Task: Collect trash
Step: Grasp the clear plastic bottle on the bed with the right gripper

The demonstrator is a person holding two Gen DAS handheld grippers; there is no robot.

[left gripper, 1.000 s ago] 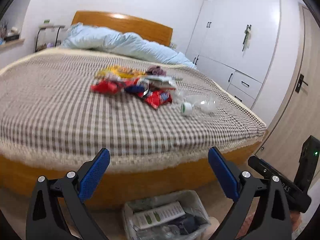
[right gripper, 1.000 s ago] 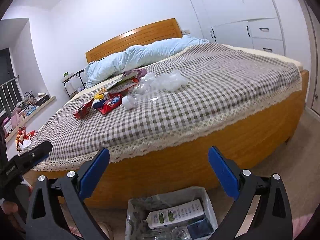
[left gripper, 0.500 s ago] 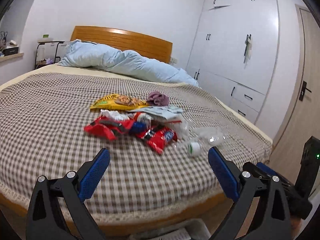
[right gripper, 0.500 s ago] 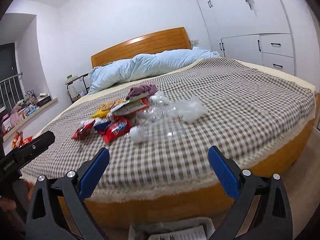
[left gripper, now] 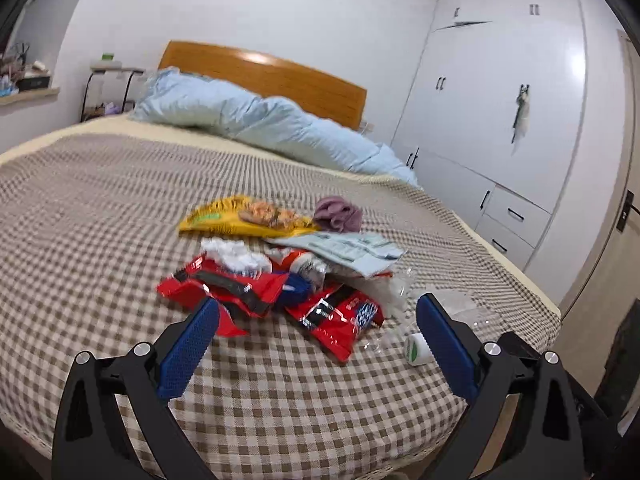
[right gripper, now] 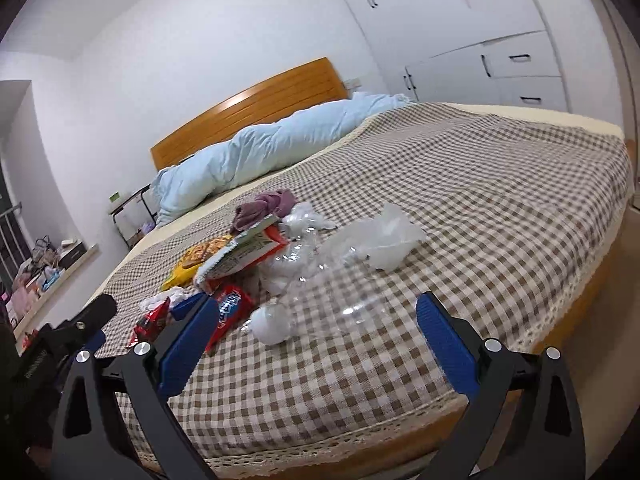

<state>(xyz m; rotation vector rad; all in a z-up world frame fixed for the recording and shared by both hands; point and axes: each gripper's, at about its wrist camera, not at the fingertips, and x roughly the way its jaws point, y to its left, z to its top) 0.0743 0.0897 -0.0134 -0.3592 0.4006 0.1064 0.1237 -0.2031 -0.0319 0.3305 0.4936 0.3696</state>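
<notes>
Both grippers spread wide, holding nothing, hovering over the near edge of the brown-and-cream checked bedspread (left gripper: pixel 100 216). Left gripper (left gripper: pixel 316 340) faces the trash pile mid-bed: red crinkled snack wrappers (left gripper: pixel 240 292), yellow chip bag (left gripper: pixel 244 218) farther back, pale blue printed paper packet (left gripper: pixel 348 250) to the right, white crumpled tissue (left gripper: pixel 234 256) between. Purple bunched cloth (left gripper: pixel 338 214) at far side of pile. Right gripper (right gripper: pixel 318 338) points at the clear crushed plastic bottle (right gripper: pixel 320 300) with white cap (right gripper: pixel 272 324); clear plastic bag (right gripper: pixel 390 240) just beyond it. Light blue duvet (right gripper: pixel 260 152) against wooden headboard (right gripper: pixel 248 108), far.
</notes>
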